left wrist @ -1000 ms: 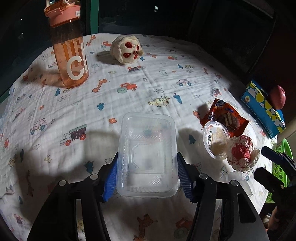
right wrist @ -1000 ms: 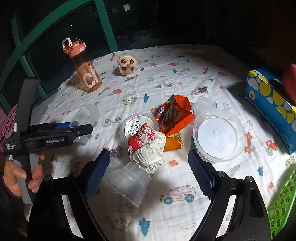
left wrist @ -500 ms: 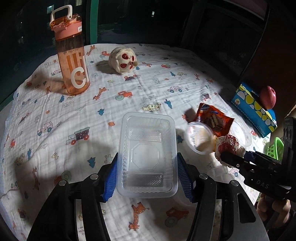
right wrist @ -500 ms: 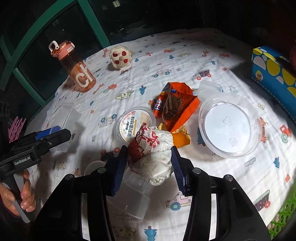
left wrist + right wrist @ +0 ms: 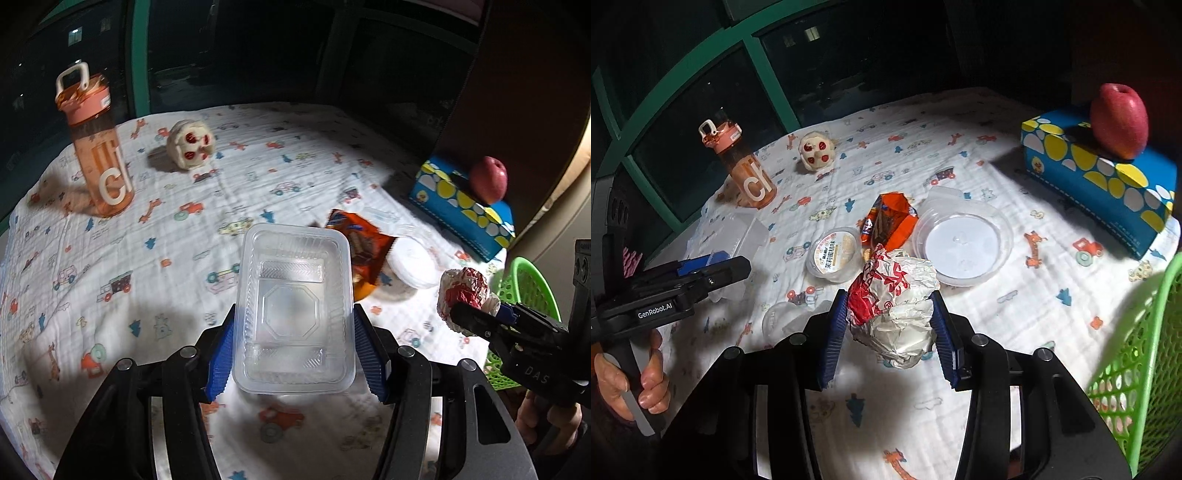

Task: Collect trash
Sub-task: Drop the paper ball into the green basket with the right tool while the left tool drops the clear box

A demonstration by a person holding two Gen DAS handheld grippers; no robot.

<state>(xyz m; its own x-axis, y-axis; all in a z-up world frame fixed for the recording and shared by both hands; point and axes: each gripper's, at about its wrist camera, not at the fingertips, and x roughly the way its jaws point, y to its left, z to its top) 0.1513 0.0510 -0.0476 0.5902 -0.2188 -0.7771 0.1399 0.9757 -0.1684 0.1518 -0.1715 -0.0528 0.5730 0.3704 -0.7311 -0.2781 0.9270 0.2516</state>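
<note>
Left wrist: clear tray lies lengthwise between tongs.

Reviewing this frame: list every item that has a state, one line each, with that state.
left gripper: shut on the clear rectangular container, empty, lifted.
right gripper: shut on the crumpled food wrapper, lifted.
orange water bottle: upright, lid closed.
orange snack bag: torn open, lying flat.
pudding cup: film lid on, on the cloth.
round clear lid: lying flat.
apple: resting on the blue box.
</note>
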